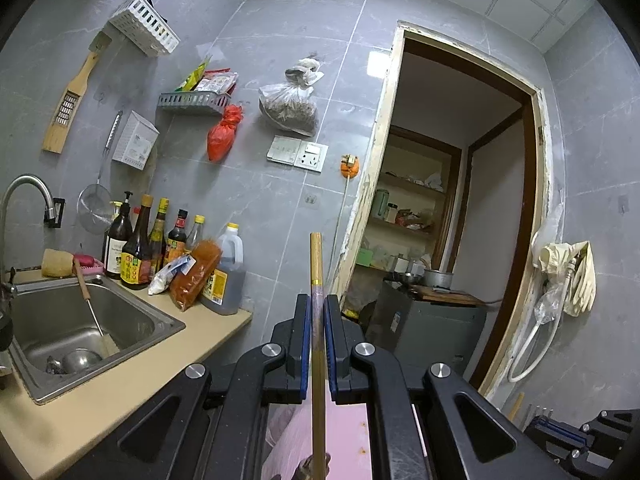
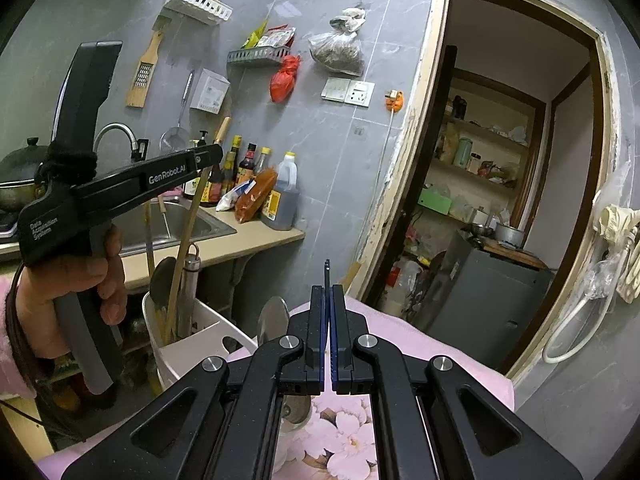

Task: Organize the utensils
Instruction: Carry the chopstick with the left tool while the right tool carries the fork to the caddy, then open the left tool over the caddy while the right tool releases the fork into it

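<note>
My left gripper [image 1: 317,304] is shut on a long wooden stick [image 1: 316,264] with a gold band, which stands upright between the blue pads. In the right wrist view a hand holds that left gripper [image 2: 212,156], and the wooden stick [image 2: 192,216] slants down into a white utensil holder [image 2: 192,346]. The holder also contains a dark spoon and a metal tool with a ring. My right gripper [image 2: 328,292] is shut on a thin dark utensil [image 2: 327,270], whose tip pokes up above the jaws. A round metal disc [image 2: 273,320] shows just left of its fingers.
A pink floral cloth [image 2: 344,436] lies below both grippers. At the left, a counter holds a steel sink [image 1: 80,320] and a row of sauce bottles [image 1: 160,248]. Baskets and bags hang on the grey tiled wall. An open doorway [image 2: 500,160] is at the right.
</note>
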`<state>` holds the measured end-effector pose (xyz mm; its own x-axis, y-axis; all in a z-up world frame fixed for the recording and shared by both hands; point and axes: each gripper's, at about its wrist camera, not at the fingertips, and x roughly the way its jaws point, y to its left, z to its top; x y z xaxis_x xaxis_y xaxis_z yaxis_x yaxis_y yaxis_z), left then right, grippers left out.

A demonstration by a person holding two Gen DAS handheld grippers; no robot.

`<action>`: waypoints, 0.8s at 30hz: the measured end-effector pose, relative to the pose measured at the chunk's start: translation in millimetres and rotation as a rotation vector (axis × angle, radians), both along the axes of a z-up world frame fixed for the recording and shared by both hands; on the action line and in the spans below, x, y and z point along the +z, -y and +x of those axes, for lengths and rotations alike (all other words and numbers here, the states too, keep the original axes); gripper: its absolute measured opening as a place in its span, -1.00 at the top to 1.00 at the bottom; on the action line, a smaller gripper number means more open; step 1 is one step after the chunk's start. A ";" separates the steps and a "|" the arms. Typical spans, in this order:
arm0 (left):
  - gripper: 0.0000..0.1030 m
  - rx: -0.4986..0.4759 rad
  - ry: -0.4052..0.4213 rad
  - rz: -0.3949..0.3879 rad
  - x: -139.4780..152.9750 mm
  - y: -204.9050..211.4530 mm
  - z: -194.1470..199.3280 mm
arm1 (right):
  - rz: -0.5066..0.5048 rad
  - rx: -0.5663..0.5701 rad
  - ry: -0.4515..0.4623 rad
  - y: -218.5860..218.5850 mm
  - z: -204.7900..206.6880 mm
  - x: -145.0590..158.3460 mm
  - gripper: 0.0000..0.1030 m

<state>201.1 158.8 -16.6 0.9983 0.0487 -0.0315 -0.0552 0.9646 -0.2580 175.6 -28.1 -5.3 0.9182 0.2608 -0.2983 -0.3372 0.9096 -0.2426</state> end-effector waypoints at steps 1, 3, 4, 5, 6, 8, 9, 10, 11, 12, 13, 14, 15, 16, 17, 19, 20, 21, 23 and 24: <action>0.87 -0.003 -0.006 0.001 -1.2 0.2 -0.5 | 0.001 -0.001 -0.005 0.4 -0.3 -1.6 0.96; 0.87 -0.011 -0.017 0.010 -3.5 2.0 -3.1 | 0.004 -0.002 -0.009 1.1 1.2 -1.4 0.96; 0.87 -0.015 -0.021 0.014 -4.5 2.9 -4.4 | 0.008 -0.002 -0.013 1.5 0.7 -2.6 0.96; 0.87 -0.021 -0.027 0.020 -5.4 3.5 -6.3 | 0.010 -0.001 -0.016 1.9 0.5 -3.1 0.96; 0.87 -0.035 -0.037 0.027 -6.2 4.9 -8.7 | 0.012 0.000 -0.019 2.8 0.9 -3.5 0.96; 0.87 -0.057 -0.057 0.044 -7.2 7.6 -11.5 | 0.024 0.005 -0.034 5.1 2.3 -5.6 0.96; 0.87 -0.068 -0.071 0.056 -8.1 9.3 -13.0 | 0.032 0.006 -0.042 5.9 2.7 -6.9 0.96; 0.87 -0.075 -0.081 0.063 -9.3 10.6 -14.2 | 0.043 0.012 -0.052 7.2 3.1 -8.4 0.96; 0.86 -0.084 -0.095 0.073 -10.5 11.9 -15.5 | 0.053 0.017 -0.061 8.5 4.5 -9.5 0.96; 0.86 -0.095 -0.112 0.085 -12.1 13.3 -16.8 | 0.067 0.020 -0.072 10.2 5.6 -11.3 0.96; 0.86 -0.104 -0.128 0.094 -14.0 14.6 -17.7 | 0.089 0.026 -0.093 12.9 7.5 -13.3 0.96; 0.86 -0.117 -0.155 0.106 -16.6 15.9 -18.0 | 0.106 0.029 -0.110 15.2 8.7 -15.1 0.95; 0.86 -0.123 -0.174 0.111 -18.9 16.8 -18.4 | 0.129 0.031 -0.128 18.5 9.3 -16.6 0.95; 0.86 -0.134 -0.193 0.109 -21.0 16.5 -18.7 | 0.145 0.033 -0.138 21.6 9.9 -18.0 0.94; 0.86 -0.140 -0.209 0.104 -22.5 15.9 -19.1 | 0.173 0.039 -0.148 26.2 9.1 -18.6 0.92; 0.86 -0.146 -0.240 0.069 -24.7 11.6 -21.7 | 0.232 0.042 -0.153 37.0 7.3 -17.6 0.78; 0.85 -0.151 -0.247 0.043 -24.3 9.2 -24.0 | 0.257 0.044 -0.155 41.5 6.1 -17.2 0.57; 0.81 -0.155 -0.252 0.017 -22.7 6.8 -27.3 | 0.278 0.042 -0.155 46.7 4.6 -16.5 0.46; 0.60 -0.160 -0.257 0.000 -20.2 7.8 -31.2 | 0.317 0.033 -0.155 58.3 1.8 -12.7 0.35; 0.38 -0.161 -0.259 -0.007 -18.1 8.8 -33.9 | 0.329 0.023 -0.157 63.8 0.6 -10.2 0.35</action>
